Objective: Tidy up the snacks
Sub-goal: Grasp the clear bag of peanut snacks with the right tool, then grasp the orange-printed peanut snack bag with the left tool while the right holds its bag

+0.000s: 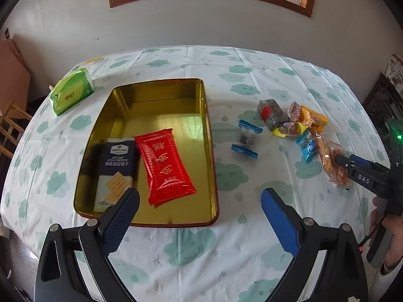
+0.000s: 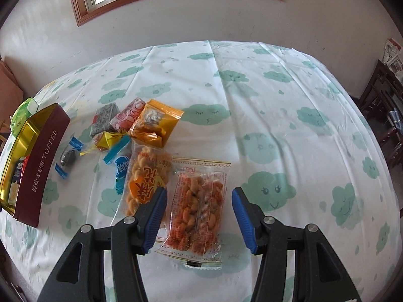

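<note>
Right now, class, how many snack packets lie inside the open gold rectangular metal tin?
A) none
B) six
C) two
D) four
C: the gold rectangular tin holds only a dark blue cracker packet and a red foil packet; the other snacks lie on the tablecloth.

The cracker pack [image 1: 116, 173] is partly hidden by a left finger [image 1: 121, 221] — the tin [image 2: 40, 161] is cut off at the picture's edge.

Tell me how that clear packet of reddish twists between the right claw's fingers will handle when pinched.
The twist packet is thin clear film, so probably slippery and crinkly. Its lumpy fried twists look brittle; a hard squeeze may crush them. Likely light, and lying flat, unlikely to roll.
</note>
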Demonstrator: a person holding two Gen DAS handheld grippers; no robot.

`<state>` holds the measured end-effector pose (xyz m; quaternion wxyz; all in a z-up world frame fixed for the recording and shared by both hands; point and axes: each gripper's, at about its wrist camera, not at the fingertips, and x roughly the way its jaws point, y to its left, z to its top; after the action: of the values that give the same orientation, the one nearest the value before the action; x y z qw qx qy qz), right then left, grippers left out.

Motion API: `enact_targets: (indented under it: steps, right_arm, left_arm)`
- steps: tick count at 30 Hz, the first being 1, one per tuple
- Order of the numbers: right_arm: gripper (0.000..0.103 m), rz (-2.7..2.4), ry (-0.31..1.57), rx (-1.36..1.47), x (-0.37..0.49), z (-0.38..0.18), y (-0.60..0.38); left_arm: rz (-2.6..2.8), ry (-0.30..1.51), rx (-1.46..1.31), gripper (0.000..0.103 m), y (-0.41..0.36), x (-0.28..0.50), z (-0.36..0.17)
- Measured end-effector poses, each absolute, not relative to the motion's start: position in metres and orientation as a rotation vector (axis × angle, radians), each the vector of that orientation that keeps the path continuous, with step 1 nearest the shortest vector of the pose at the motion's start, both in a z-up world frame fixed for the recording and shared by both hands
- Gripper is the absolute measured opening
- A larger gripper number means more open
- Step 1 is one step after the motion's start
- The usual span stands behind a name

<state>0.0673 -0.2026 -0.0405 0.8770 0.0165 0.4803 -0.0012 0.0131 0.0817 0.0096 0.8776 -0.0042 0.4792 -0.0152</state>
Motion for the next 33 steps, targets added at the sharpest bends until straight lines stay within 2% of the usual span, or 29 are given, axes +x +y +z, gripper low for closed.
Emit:
enact_targets:
  steps: [11, 14, 15, 26, 30, 33]
  right_arm:
    - [0.054, 0.032, 0.990, 0.041, 0.066, -0.059, -0.211]
    - [0.041, 0.040, 0.964, 0.001, 0.064, -0.060, -0.212]
    - [0.040, 0.044, 0.957, -0.001, 0.063, -0.060, -0.214]
    - [0.040, -0.050, 0.895, 0.052, 0.065, -0.061, -0.291]
    - [0.040, -0.056, 0.881, 0.076, 0.065, -0.062, -0.308]
    - [0.040, -0.060, 0.882, 0.064, 0.066, -0.063, -0.306]
  left_arm:
    - [-0.147, 1.031, 0.049, 0.096, 0.010, 0.033, -0.002]
    - [-0.178, 1.042, 0.061, 0.096, -0.010, 0.037, -0.006]
    - [-0.188, 1.047, 0.065, 0.096, -0.017, 0.038, -0.008]
    - [-0.267, 1.087, 0.059, 0.095, -0.076, 0.054, -0.020]
    - [-0.278, 1.108, 0.036, 0.092, -0.091, 0.067, -0.025]
    - [-0.274, 1.131, 0.020, 0.082, -0.099, 0.076, -0.031]
